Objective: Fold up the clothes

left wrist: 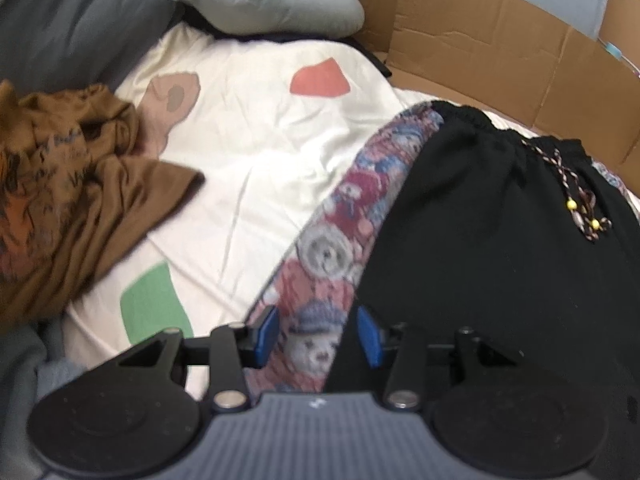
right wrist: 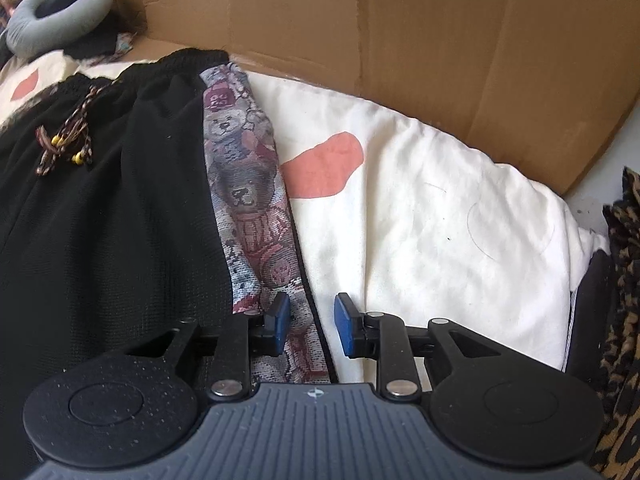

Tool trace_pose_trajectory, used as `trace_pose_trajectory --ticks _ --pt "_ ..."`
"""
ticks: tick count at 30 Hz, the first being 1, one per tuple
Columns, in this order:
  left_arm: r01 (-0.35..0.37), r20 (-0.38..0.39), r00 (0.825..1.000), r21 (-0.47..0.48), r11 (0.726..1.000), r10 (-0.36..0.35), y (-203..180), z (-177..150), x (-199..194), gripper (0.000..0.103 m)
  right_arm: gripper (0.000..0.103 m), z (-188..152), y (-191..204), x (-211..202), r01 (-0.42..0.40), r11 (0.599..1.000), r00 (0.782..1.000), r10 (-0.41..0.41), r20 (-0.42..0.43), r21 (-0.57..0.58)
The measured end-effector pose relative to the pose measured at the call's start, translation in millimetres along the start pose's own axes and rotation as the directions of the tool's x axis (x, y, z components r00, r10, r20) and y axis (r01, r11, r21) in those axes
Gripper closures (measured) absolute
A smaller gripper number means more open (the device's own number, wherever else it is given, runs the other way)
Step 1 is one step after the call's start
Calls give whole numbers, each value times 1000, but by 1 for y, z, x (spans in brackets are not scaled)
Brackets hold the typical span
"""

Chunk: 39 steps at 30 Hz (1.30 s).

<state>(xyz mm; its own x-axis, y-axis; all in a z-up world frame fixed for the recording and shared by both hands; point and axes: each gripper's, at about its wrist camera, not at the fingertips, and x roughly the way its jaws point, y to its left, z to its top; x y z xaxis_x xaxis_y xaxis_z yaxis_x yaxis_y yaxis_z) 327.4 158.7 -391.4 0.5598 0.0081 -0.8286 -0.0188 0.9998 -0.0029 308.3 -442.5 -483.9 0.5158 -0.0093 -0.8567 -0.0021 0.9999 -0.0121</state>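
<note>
Black drawstring trousers lie flat on the bed, long axis toward 12 o'clock. Left tool gapes at their left edge, right tool gapes beside the right; both equally near.

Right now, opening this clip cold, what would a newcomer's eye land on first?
Most likely the black garment with its gathered waistband and beaded drawstring, spread over a teddy-bear print cloth on the cream bedding. Both grippers, left and right, sit low over the print strips on either side of it, jaws open. A crumpled brown garment lies apart on the left, and cardboard walls the far side.
</note>
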Motion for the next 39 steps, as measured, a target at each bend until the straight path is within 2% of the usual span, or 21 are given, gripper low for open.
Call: trace_pose_trajectory --ticks 7,13,15,16,17,19,25,28,30,33,34,35,37,39 --pt "-36 20 999 45 998 35 8 16 20 56 95 3 6 2 5 999 1000 -6 -7 -44" --pt "34 10 999 61 998 -35 12 19 35 56 102 2 9 1 21 998 1000 -21 -7 -51" --pt "54 -11 999 55 997 -53 14 17 39 67 103 4 10 -1 30 999 999 -31 -13 -39" --pt "59 -19 998 54 997 -58 14 17 41 83 103 5 10 -2 35 999 999 -35 -15 -22" --pt "50 -22 999 60 997 -49 14 18 40 95 103 6 10 -3 41 999 999 -41 -15 -14" --pt "28 -22 999 80 996 -26 12 21 38 100 103 6 14 -4 60 998 998 -60 -7 -23" --pt "-26 -14 999 115 993 28 11 26 35 100 103 4 10 -16 124 992 992 -124 31 28" --pt "-54 -28 998 150 987 59 6 23 42 100 103 4 13 -14 144 990 989 -144 24 -3" --pt "-70 -36 996 164 984 77 3 22 46 98 103 1 14 -6 149 989 989 -149 7 -8" --pt "-73 -49 996 125 989 79 5 26 46 87 103 -2 14 3 151 988 988 -151 -6 1" --pt "-67 -55 996 103 992 73 7 27 44 76 103 -1 13 2 148 989 989 -148 -8 15" --pt "-57 -55 997 84 995 62 9 29 42 69 101 0 11 1 142 989 990 -142 -7 36" --pt "-14 -24 1000 74 997 16 10 32 34 50 97 2 6 -4 127 989 992 -128 7 80" --pt "12 -1 1000 77 997 -12 9 35 29 49 95 5 4 -11 105 987 993 -111 42 124"
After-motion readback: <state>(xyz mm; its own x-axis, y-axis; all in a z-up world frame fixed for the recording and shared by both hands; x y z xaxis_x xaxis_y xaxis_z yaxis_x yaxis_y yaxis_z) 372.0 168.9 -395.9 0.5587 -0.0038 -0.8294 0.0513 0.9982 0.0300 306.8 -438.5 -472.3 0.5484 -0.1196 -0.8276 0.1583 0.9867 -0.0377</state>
